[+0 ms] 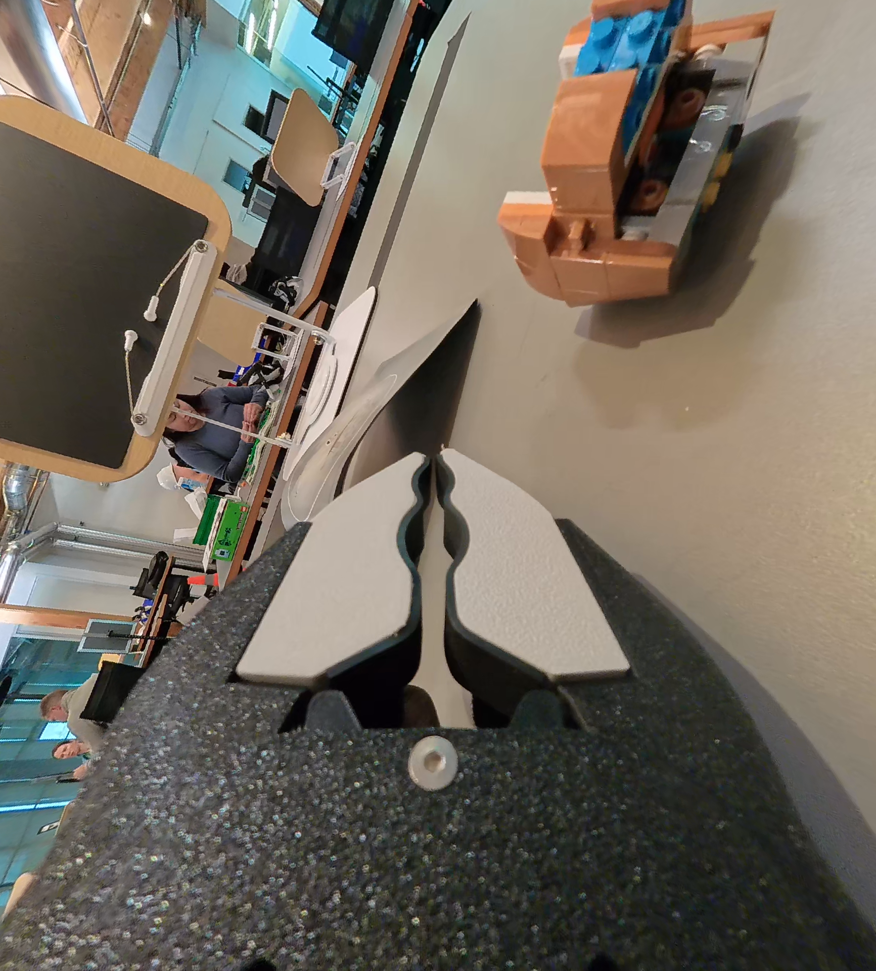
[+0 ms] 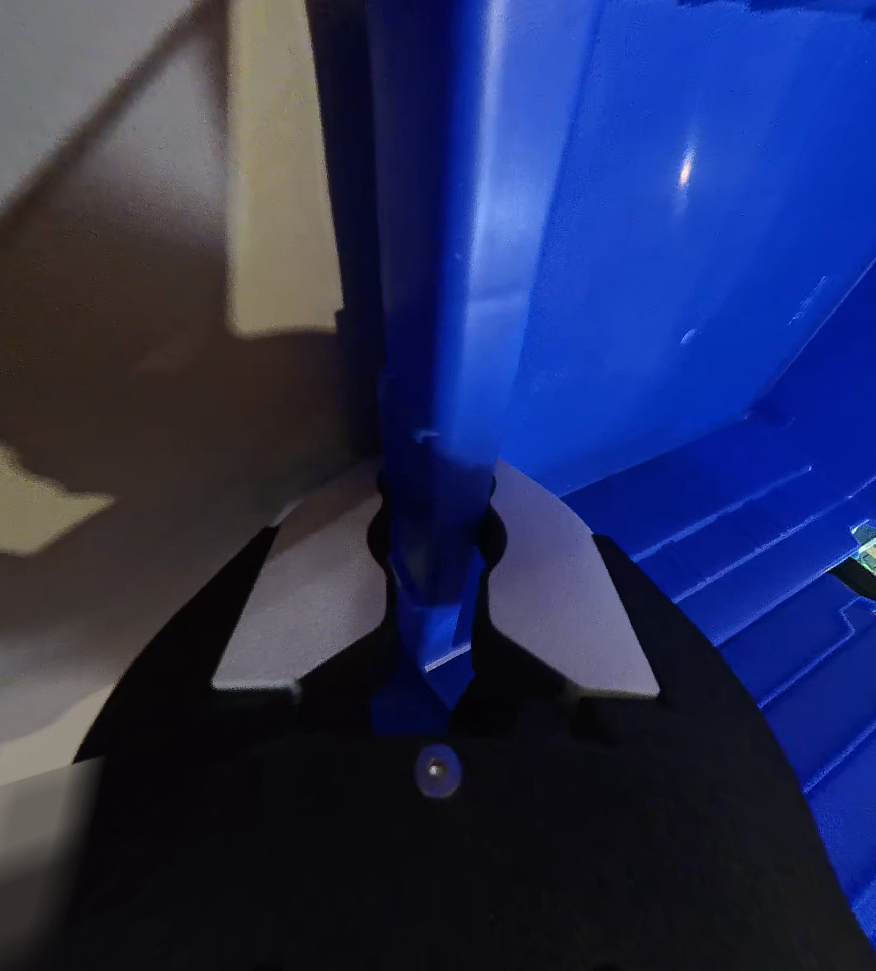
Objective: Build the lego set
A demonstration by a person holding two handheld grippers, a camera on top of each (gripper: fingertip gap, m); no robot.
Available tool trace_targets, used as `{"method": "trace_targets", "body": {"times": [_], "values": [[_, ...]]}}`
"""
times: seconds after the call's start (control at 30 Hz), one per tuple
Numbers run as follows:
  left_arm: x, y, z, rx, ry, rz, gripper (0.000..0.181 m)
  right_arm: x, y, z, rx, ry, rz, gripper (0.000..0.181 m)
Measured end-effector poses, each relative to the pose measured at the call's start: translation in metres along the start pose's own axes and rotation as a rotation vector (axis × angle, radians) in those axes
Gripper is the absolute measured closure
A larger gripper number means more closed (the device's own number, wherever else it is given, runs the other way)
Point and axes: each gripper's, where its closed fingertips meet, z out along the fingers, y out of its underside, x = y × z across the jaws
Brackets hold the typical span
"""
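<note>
On the grey tabletop point(image 1: 740, 473) the brown-and-blue lego build point(image 1: 630, 173) sits away from the edge, well apart from your empty, clenched left gripper point(image 1: 434, 462), while your right gripper point(image 2: 435, 504) clamps a blue bin wall point(image 2: 425, 315).

Tan and blue lego model point(image 1: 614, 173), deep blue bin point(image 2: 661, 236), pale grey table point(image 1: 740, 473)

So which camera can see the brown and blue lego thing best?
The left wrist view. The brown and blue lego build sits whole on the table, beyond the shut left gripper. The right wrist view shows none of it, only a blue bin.
</note>
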Motion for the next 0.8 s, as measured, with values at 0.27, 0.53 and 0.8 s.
{"method": "trace_targets", "body": {"times": [0.27, 0.53, 0.8], "values": [[0.000, -0.004, -0.003, 0.024, 0.006, -0.004, 0.180, 0.019, 0.011, -0.023, -0.003, 0.106, 0.063, 0.150], [-0.002, -0.008, -0.007, 0.047, -0.001, -0.010, 0.180, 0.034, 0.009, -0.063, 0.073, 0.189, 0.139, 0.151], [-0.001, -0.009, -0.010, 0.049, 0.003, -0.014, 0.180, 0.055, -0.007, -0.145, 0.165, 0.319, 0.146, 0.151]]}}
